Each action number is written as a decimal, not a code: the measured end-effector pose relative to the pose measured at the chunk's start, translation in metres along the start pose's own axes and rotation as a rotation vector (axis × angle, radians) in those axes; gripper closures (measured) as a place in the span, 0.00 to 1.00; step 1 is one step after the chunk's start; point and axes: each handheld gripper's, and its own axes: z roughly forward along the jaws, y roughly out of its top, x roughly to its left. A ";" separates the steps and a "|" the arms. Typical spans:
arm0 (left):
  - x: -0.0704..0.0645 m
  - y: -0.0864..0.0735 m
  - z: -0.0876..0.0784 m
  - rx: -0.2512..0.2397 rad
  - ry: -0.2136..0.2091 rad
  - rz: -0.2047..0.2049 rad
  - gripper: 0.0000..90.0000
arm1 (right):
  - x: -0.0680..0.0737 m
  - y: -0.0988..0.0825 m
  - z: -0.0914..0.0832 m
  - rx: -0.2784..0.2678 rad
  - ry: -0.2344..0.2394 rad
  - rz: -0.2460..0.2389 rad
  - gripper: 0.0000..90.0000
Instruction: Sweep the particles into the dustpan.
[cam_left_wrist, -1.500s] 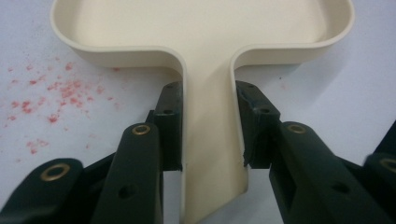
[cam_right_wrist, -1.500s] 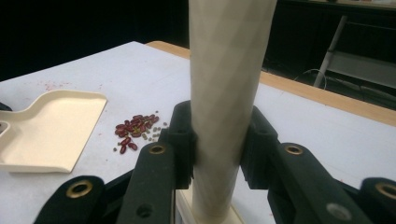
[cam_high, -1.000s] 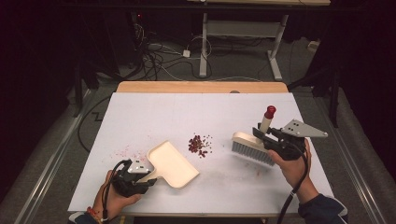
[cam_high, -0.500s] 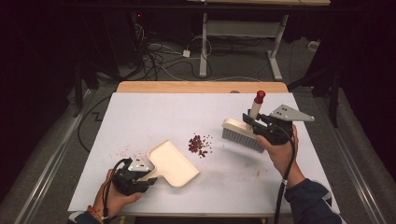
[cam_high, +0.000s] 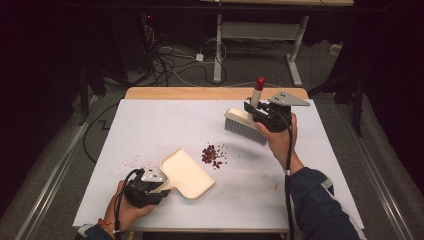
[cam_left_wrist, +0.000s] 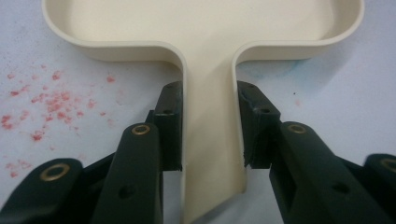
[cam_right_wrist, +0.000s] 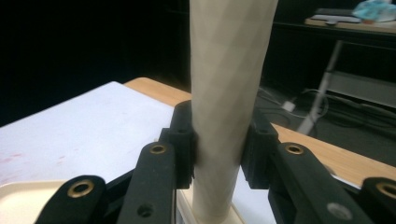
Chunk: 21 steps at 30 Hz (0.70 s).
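Observation:
A cream dustpan (cam_high: 182, 173) lies flat on the white table (cam_high: 150, 125) at the front left. My left gripper (cam_high: 155, 190) is shut on its handle (cam_left_wrist: 212, 140), both pads pressing its sides. A hand brush (cam_high: 245, 127) with grey bristles and a red-tipped cream handle (cam_right_wrist: 229, 93) hangs above the table at the back right, bristles down. My right gripper (cam_high: 256, 111) is shut on that handle. A small heap of dark red crumbs (cam_high: 212, 154) lies between dustpan and brush.
Faint red specks (cam_high: 137, 162) stain the table left of the dustpan, also red specks (cam_left_wrist: 42, 100) beside my left jaw. A wooden strip (cam_high: 200, 93) edges the far side of the table. Cables and desk legs (cam_high: 220, 45) stand on the floor behind.
My right gripper has carried the brush away from the front right, toward the table's far side and a little left. The left gripper and the dustpan have stayed put.

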 end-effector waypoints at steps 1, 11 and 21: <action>0.000 0.000 0.001 -0.001 0.001 -0.005 0.71 | 0.001 0.000 0.003 0.004 -0.015 -0.009 0.78; -0.002 0.000 0.003 0.001 0.011 0.007 0.71 | 0.018 -0.013 0.038 0.032 -0.098 0.015 0.78; -0.001 0.000 0.005 0.011 0.015 0.010 0.71 | 0.041 -0.032 0.051 0.032 -0.026 -0.001 0.78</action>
